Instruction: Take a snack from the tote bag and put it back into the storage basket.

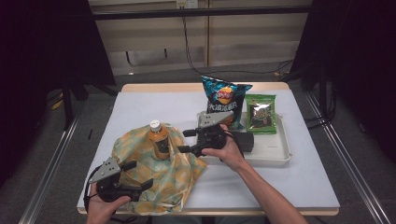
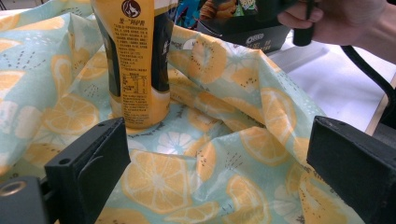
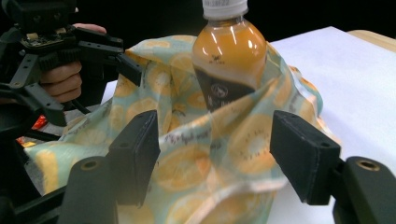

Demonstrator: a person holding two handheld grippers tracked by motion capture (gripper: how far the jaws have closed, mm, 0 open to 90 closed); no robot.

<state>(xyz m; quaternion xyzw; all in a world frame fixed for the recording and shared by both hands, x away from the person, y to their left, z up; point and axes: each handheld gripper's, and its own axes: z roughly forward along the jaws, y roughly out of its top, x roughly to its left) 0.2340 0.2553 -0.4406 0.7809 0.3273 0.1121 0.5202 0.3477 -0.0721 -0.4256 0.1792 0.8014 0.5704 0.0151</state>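
Note:
An orange drink bottle (image 1: 158, 137) with a white cap stands upright inside a crumpled lemon-print cloth bag (image 1: 173, 179) on the white table cover. My left gripper (image 1: 140, 174) rests at the bag's near-left corner, open. In the left gripper view its jaws (image 2: 219, 135) stand wide over the cloth (image 2: 261, 107), and the bottle (image 2: 137, 60) is just beyond them. My right gripper (image 1: 182, 141) is at the bag's right side, aimed at the bottle and open. The right gripper view shows the bottle (image 3: 229, 56) and the bag's edge (image 3: 187, 172) beyond its gripper (image 3: 215, 126), with nothing pinched.
A white tray (image 1: 275, 151) sits right of the bag, behind my right hand. It carries a blue chips bag (image 1: 224, 100), a green snack packet (image 1: 260, 112) and a dark box (image 1: 243, 140). The table's front edge runs just under the left gripper.

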